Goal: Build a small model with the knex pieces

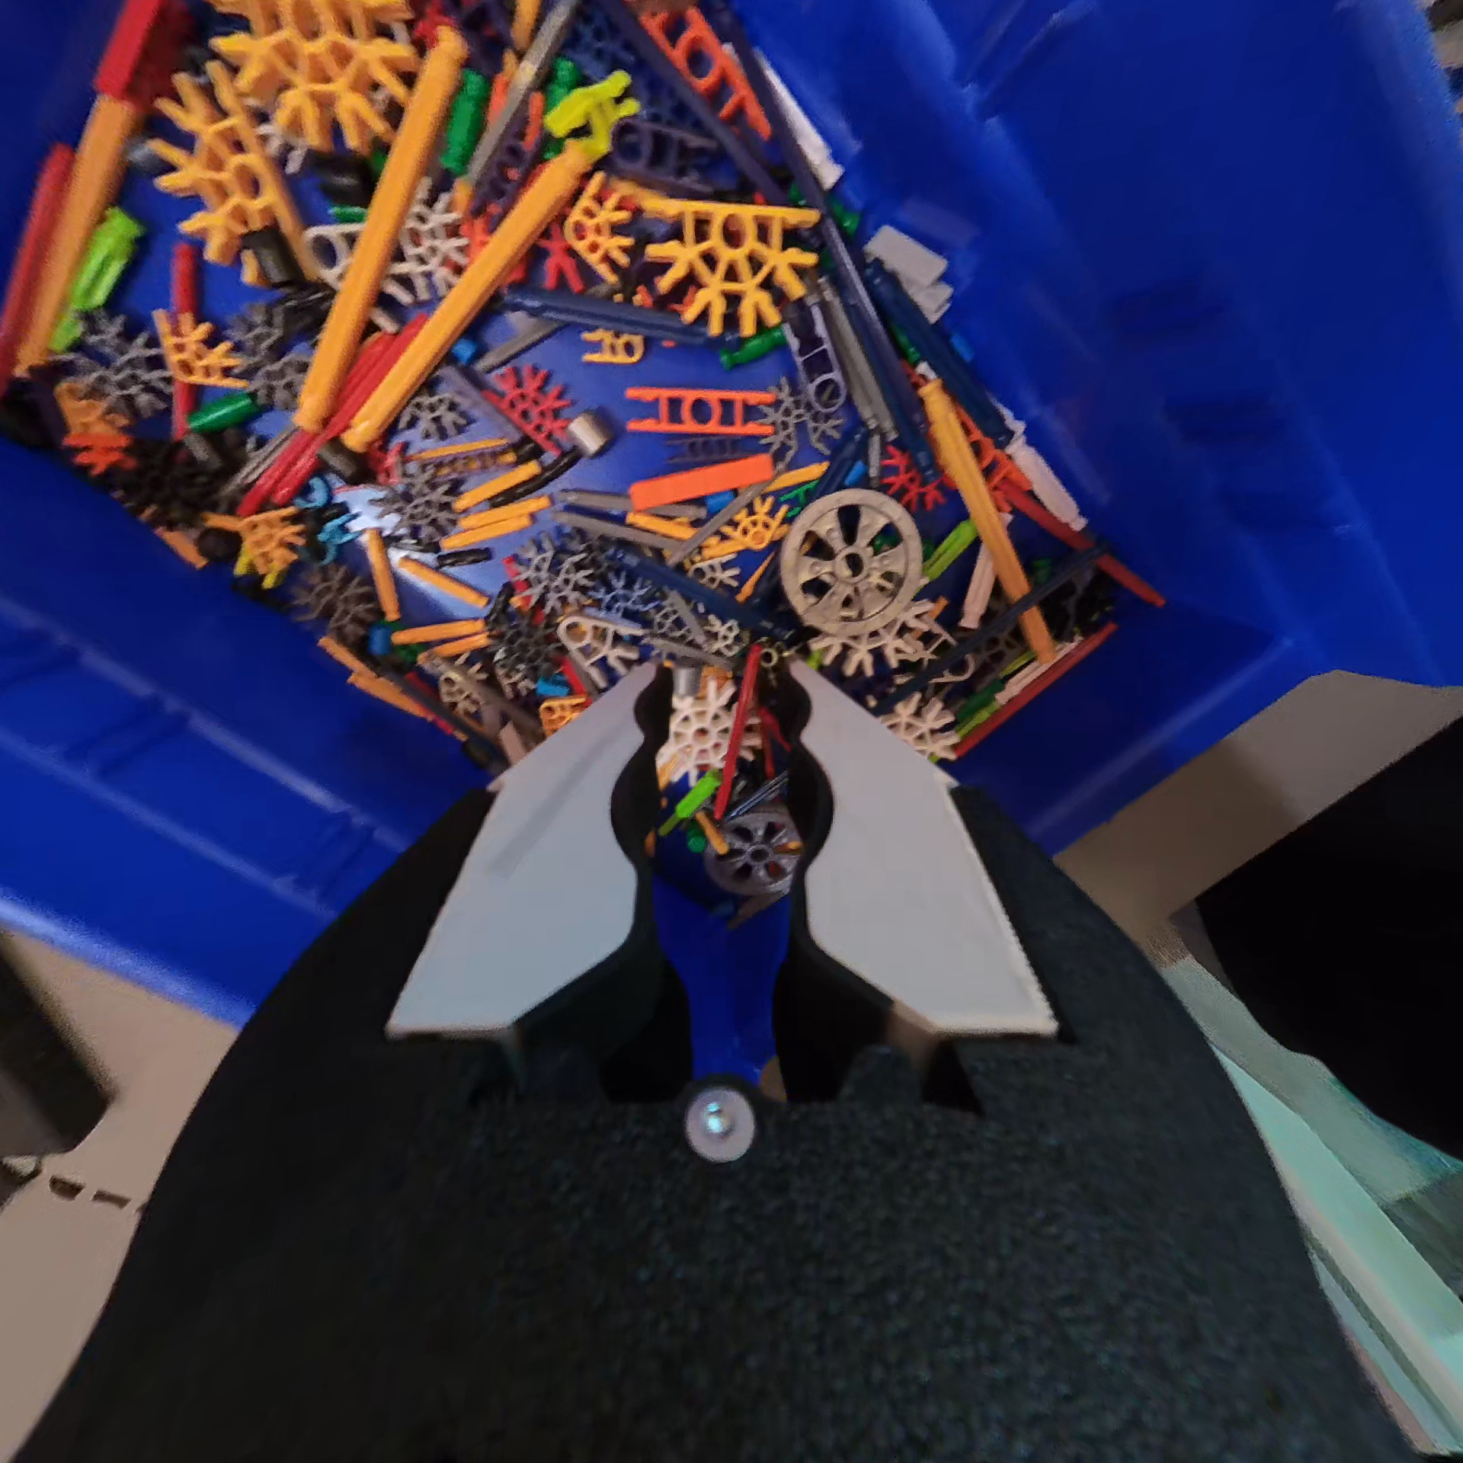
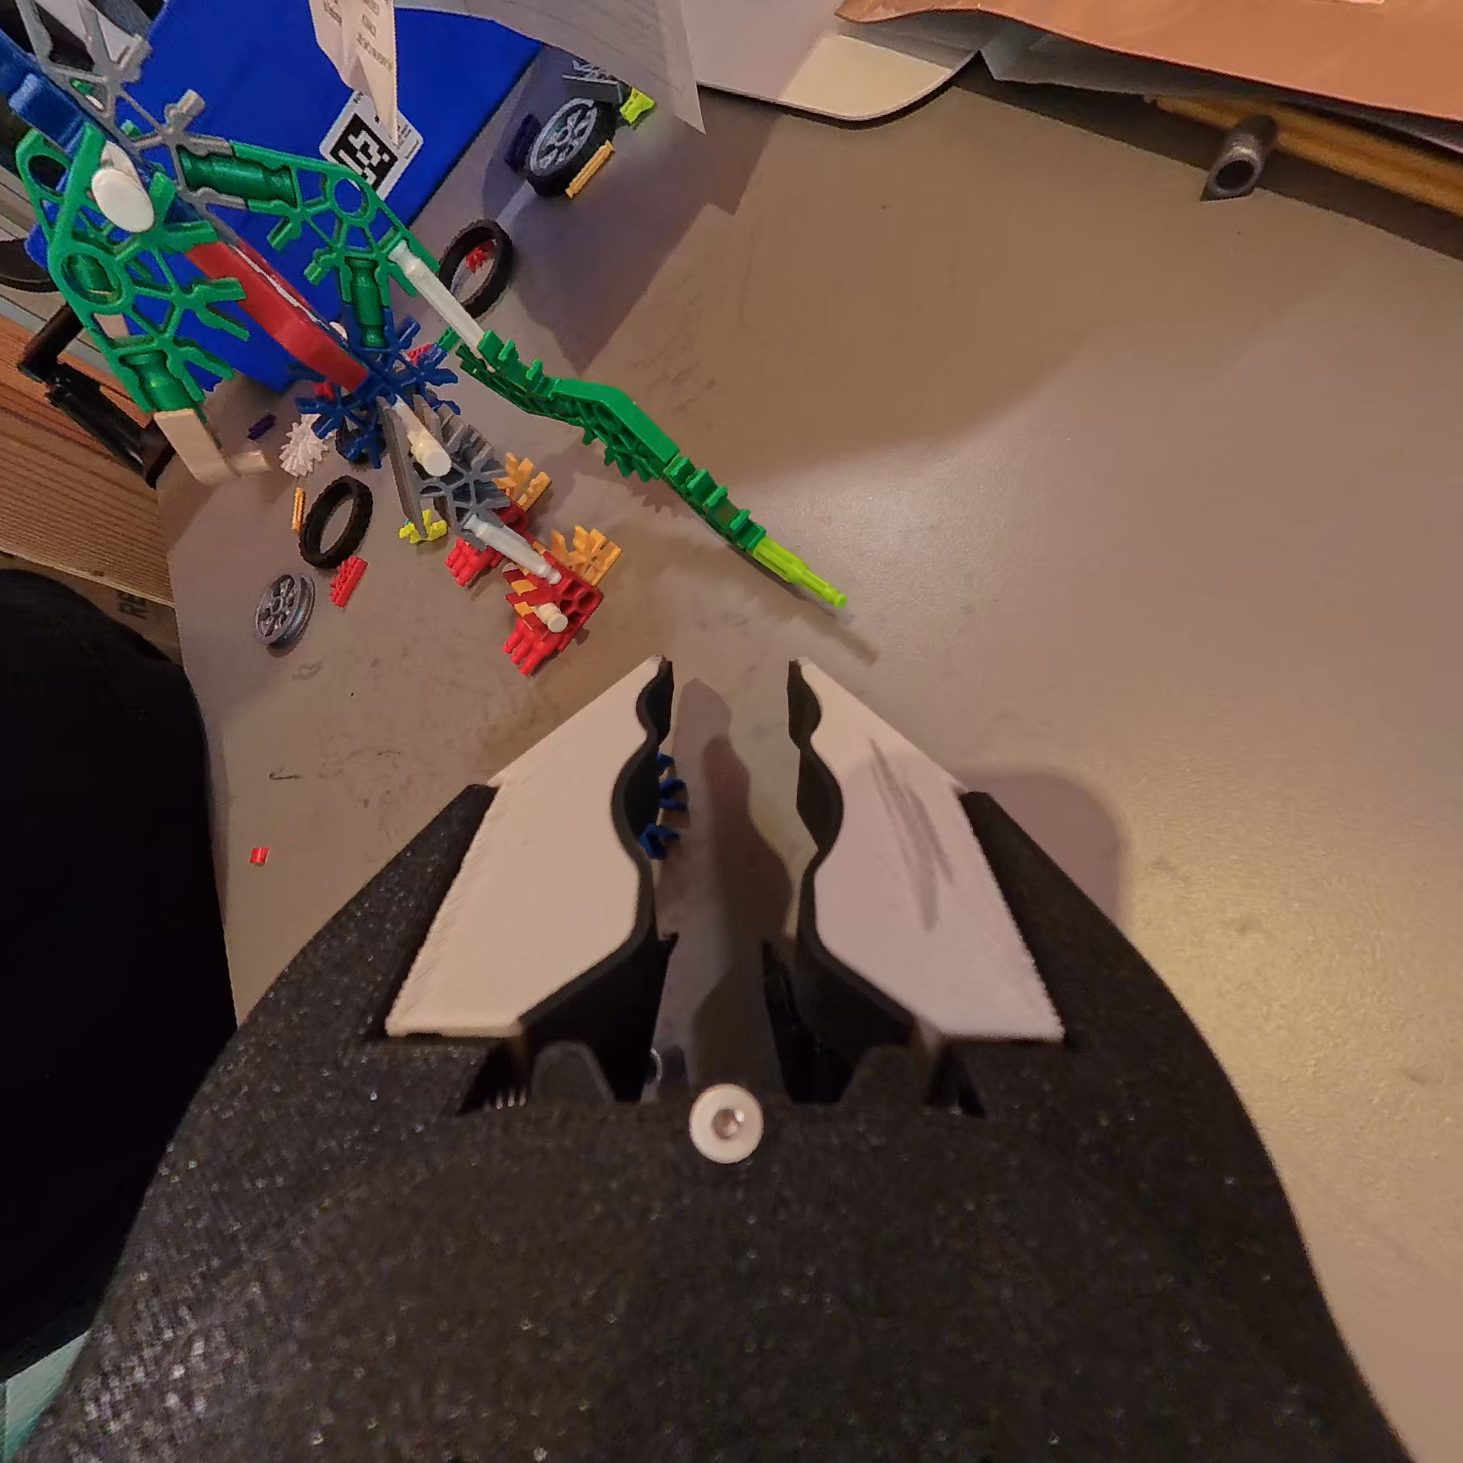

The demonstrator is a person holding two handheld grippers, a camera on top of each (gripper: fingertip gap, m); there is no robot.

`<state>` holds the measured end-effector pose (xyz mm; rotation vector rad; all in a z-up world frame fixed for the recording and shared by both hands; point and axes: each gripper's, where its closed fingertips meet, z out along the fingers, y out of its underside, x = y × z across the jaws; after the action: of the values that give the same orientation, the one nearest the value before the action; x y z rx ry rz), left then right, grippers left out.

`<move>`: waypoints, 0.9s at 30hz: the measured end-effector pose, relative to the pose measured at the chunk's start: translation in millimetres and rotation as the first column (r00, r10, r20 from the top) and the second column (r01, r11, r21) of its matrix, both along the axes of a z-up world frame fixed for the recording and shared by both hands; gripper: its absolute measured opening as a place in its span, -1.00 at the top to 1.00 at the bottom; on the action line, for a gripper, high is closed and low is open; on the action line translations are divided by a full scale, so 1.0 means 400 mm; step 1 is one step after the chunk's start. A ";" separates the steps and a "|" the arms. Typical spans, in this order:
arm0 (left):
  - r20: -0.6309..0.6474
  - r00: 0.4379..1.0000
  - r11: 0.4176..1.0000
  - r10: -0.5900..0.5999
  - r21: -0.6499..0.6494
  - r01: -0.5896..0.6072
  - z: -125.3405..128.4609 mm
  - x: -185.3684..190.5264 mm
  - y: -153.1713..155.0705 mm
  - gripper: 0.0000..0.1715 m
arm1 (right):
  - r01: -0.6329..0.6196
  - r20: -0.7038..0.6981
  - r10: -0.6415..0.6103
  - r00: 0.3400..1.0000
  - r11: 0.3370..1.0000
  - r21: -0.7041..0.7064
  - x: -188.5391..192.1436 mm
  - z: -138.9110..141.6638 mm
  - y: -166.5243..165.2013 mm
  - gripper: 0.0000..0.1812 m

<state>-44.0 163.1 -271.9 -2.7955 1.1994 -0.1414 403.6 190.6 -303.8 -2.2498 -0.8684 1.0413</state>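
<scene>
My left gripper (image 1: 724, 673) is open and hovers over a blue bin (image 1: 1148, 317) full of mixed construction-toy rods and connectors. Between its fingers show a white snowflake connector (image 1: 701, 728), a thin red rod (image 1: 740, 728) and a small grey wheel (image 1: 756, 855), all lying in the bin. A larger grey wheel (image 1: 851, 562) lies just beyond the tips. My right gripper (image 2: 728, 673) is open just above the grey table (image 2: 1029, 475). A blue connector (image 2: 665, 799) peeks out at its left finger's inner side; I cannot tell whether it rests on the table.
Ahead-left of the right gripper stands a built model of green connectors (image 2: 198, 261) with a green arm (image 2: 617, 419) and a red and yellow cluster (image 2: 554, 594). Black tyres (image 2: 336, 522), a grey wheel (image 2: 283, 606) and cardboard (image 2: 1187, 47) lie around. Across from one pair of fingers to the other is roughly 45 cm.
</scene>
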 end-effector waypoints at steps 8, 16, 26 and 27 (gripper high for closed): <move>0.044 0.999 0.991 -0.013 0.132 0.008 0.004 0.037 0.074 0.72 | 0.001 0.001 -0.001 1.000 1.000 -0.001 0.000 0.000 0.000 0.68; 0.050 0.996 0.988 -0.071 0.142 0.063 -0.064 0.089 0.112 0.68 | 0.002 0.002 -0.002 1.000 1.000 0.002 0.000 0.000 0.000 0.68; 0.073 0.996 0.993 -0.060 0.105 0.052 -0.088 0.100 0.100 0.64 | 0.002 -0.004 -0.002 1.000 1.000 0.001 0.000 0.001 0.000 0.68; 0.085 0.995 0.994 -0.053 0.104 0.044 -0.088 0.103 0.101 0.64 | 0.002 -0.004 -0.002 1.000 1.000 0.000 0.001 0.001 0.000 0.68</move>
<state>-2.9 203.3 -307.1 -2.6451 1.2194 -0.1984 403.8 190.5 -303.2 -2.2470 -0.8643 1.0449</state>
